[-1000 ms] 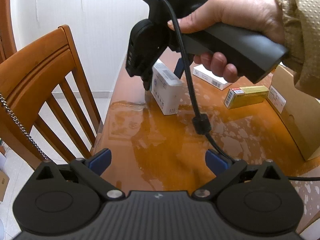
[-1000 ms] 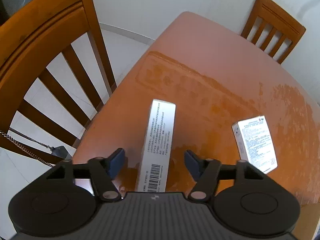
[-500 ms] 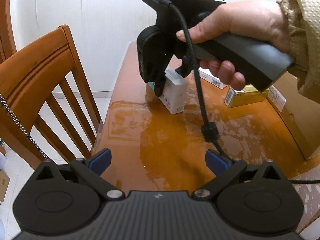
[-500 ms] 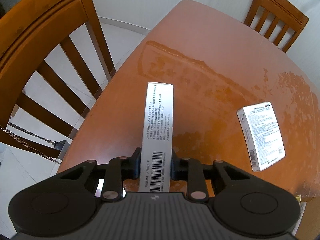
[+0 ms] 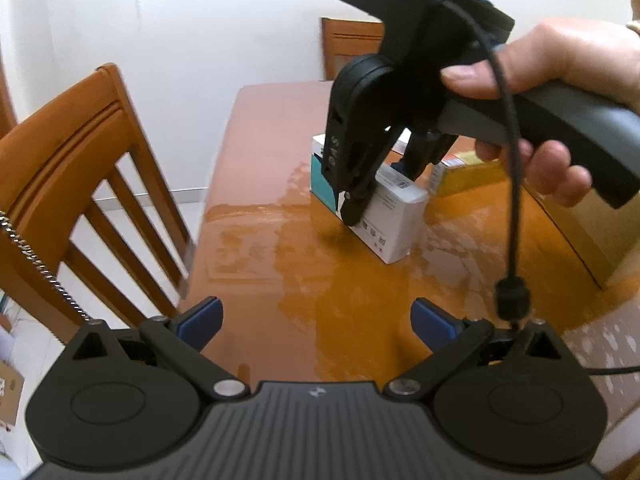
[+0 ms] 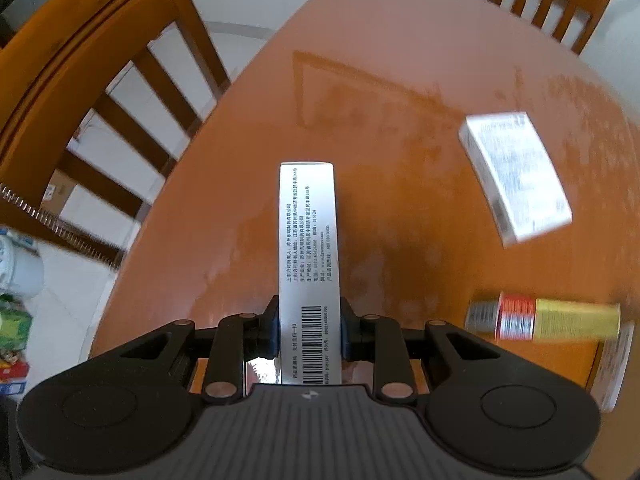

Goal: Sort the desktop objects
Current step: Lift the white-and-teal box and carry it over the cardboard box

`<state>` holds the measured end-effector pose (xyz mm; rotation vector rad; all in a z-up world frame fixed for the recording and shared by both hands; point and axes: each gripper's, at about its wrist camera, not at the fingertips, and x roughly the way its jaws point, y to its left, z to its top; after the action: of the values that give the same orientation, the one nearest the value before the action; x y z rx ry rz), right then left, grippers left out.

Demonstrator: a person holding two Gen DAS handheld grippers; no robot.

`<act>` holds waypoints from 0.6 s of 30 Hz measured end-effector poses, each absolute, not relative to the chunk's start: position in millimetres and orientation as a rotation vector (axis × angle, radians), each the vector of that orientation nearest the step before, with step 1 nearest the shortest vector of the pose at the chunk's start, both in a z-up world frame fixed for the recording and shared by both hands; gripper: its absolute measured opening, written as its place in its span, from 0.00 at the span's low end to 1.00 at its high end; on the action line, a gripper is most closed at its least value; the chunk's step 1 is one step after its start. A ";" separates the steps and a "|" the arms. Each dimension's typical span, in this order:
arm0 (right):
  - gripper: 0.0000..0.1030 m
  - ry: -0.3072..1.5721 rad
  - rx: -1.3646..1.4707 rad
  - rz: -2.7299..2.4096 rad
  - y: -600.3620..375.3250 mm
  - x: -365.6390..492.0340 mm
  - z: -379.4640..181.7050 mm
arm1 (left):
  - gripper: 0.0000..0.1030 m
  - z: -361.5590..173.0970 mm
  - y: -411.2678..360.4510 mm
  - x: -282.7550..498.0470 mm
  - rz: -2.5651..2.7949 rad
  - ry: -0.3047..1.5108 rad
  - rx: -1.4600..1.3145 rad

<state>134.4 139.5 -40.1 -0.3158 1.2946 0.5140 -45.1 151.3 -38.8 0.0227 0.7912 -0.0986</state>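
Right gripper point(image 6: 308, 330) clenched on white box point(image 6: 308, 248), long axis straight out ahead of the jaws, just above the table point(image 6: 400, 60). Yellow box point(image 6: 560, 320) sits right of it. Left gripper point(image 5: 316, 320) released, farther off.

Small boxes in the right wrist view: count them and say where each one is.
3: a white box clamped in the right gripper, another white box lying far right, a yellow box near right. Others may be hidden.
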 end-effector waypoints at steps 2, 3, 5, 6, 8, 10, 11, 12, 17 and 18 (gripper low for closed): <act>0.29 1.310 -0.305 0.515 130.0 128.0 -39.6 | 0.97 -40.3 149.2 -48.8 -0.128 0.797 0.036; 0.29 1.320 -0.299 0.517 125.0 124.7 -39.5 | 0.97 -40.7 148.1 -50.5 -0.137 0.799 0.044; 0.29 1.334 -0.293 0.521 114.6 118.6 -39.3 | 0.97 -41.2 146.3 -54.2 -0.154 0.799 0.062; 0.29 1.339 -0.288 0.520 108.7 115.6 -39.2 | 0.97 -41.1 145.7 -55.9 -0.162 0.796 0.068; 0.29 1.348 -0.280 0.518 97.1 109.7 -39.0 | 0.97 -40.6 144.8 -57.9 -0.177 0.793 0.075; 0.29 1.352 -0.272 0.513 86.8 104.8 -39.0 | 0.97 -40.1 143.8 -58.5 -0.185 0.791 0.080; 0.29 1.354 -0.267 0.510 81.5 102.4 -38.9 | 0.97 -40.2 143.4 -57.5 -0.189 0.791 0.086; 0.29 1.356 -0.263 0.501 76.1 100.3 -38.8 | 0.97 -40.0 142.5 -57.2 -0.194 0.790 0.092; 0.29 1.368 -0.234 0.462 50.9 92.0 -39.2 | 0.97 -36.6 137.3 -55.2 -0.222 0.772 0.121; 0.29 1.370 -0.227 0.454 45.7 90.5 -38.9 | 0.97 -36.5 136.8 -53.7 -0.228 0.771 0.124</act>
<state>90.5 45.7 -38.9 -0.2271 1.3698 0.4541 -53.7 136.8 -36.5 0.1245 0.7708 -0.2280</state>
